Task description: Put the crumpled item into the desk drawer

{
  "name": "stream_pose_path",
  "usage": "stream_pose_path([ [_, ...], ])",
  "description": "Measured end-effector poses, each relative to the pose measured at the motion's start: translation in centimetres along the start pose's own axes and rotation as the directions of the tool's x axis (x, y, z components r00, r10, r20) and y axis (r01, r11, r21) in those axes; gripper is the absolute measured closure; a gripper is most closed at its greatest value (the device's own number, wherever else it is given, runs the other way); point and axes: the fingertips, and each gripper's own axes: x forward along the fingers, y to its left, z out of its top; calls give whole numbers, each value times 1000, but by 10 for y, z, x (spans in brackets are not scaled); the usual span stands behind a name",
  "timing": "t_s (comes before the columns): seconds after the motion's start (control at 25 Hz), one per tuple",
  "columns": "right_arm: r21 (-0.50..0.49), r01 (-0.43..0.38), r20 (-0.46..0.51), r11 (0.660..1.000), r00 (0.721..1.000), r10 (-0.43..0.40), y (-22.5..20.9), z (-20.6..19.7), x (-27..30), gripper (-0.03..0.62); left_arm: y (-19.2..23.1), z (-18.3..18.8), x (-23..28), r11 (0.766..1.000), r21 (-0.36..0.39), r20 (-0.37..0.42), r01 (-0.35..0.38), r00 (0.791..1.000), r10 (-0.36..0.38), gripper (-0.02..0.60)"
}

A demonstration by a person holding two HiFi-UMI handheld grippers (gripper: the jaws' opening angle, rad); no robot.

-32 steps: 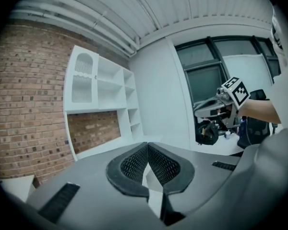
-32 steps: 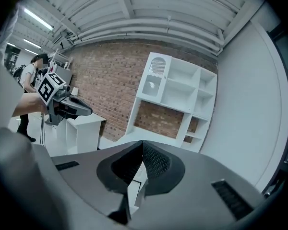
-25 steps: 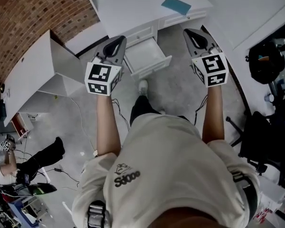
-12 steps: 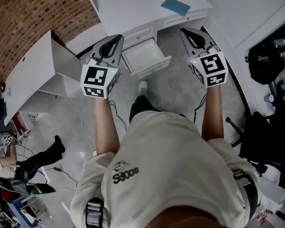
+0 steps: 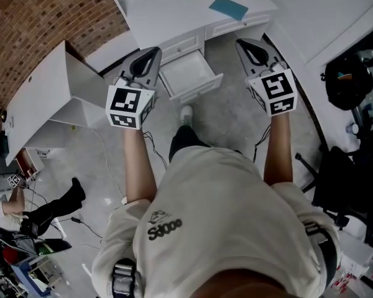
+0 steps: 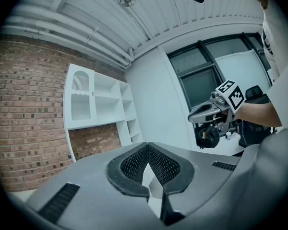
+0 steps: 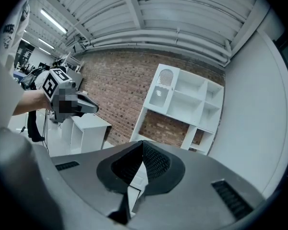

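Left gripper (image 5: 151, 53) and right gripper (image 5: 246, 45), jaws closed on nothing, flank the open drawer (image 5: 188, 73); blue item (image 5: 230, 7) lies on desk (image 5: 174, 8) at 12 o'clock; shelves (image 7: 185, 102) appear only in gripper views; shirt print (image 5: 165, 227) illegible.

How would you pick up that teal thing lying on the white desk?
Probably from straight above, jaws pinching across the narrower width of the teal item. It lies low and flat on the desk, so no side stands up to grasp. Any folds are too small to make out.
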Motion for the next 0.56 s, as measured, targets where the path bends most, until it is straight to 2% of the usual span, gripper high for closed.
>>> stream_pose_path([
  [0.56,20,-1,-32,1000,999,2,-23,-25,16,589,-4,-15,36,999,-18,-34,38,999,-38,563],
])
